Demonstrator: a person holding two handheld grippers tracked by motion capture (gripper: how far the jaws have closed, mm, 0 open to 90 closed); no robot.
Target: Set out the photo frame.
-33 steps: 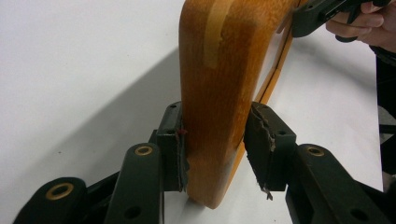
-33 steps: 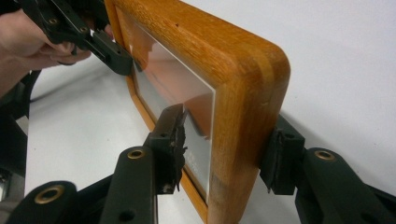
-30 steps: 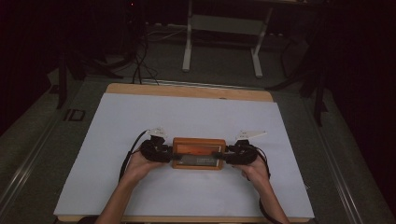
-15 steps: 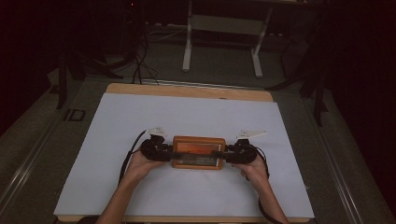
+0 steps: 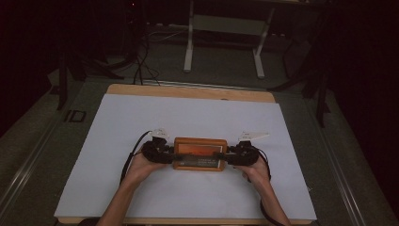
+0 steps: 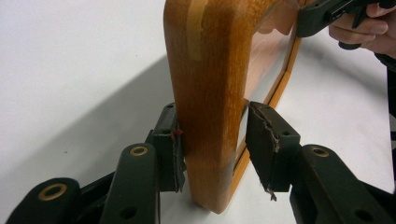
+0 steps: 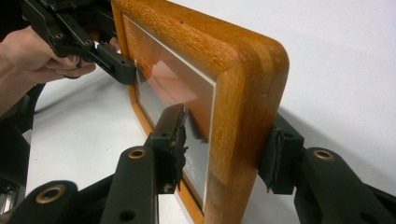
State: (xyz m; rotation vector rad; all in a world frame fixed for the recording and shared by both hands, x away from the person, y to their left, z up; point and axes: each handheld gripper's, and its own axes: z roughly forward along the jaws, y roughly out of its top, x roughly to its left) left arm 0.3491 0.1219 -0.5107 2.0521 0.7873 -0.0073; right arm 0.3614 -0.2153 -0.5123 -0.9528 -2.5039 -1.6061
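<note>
High view: a wooden picture frame (image 5: pixel 200 153) is seen near the middle of a white sheet (image 5: pixel 188 117) spread over a wooden table (image 5: pixel 188 91), slightly toward the person's side. At its left end the left gripper (image 5: pixel 165 154) is held in the left hand (image 5: pixel 141 165); at its right end the right gripper (image 5: pixel 231 156) is held in the right hand (image 5: pixel 254 170). A cable (image 5: pixel 129 155) is looped out from the left gripper across the sheet. Beyond the table a dim floor with a white metal stand (image 5: pixel 223 33) and dark cables (image 5: pixel 141 61) is noted. Left gripper view: the frame (image 6: pixel 208 93) is seen edge-on and upright, its lower corner close to the sheet. The left gripper (image 6: pixel 212 147) is set around that edge, its left pad pressed against the wood; a narrow gap is seen between the right pad and the glass side, so a firm clamp cannot be confirmed. The other gripper (image 6: pixel 327 14) and hand (image 6: pixel 362 32) are noted at the upper right, at the frame's far end. Right gripper view: the frame (image 7: pixel 243 93) is seen with its glass front turned left, an orange print behind the glass. The right gripper (image 7: pixel 224 144) straddles the near edge, the right pad lying against the wooden back, the left pad at the glass; whether it presses cannot be told. The other gripper (image 7: pixel 116 65) and hand (image 7: pixel 37 56) are noted at the far end, upper left.
</note>
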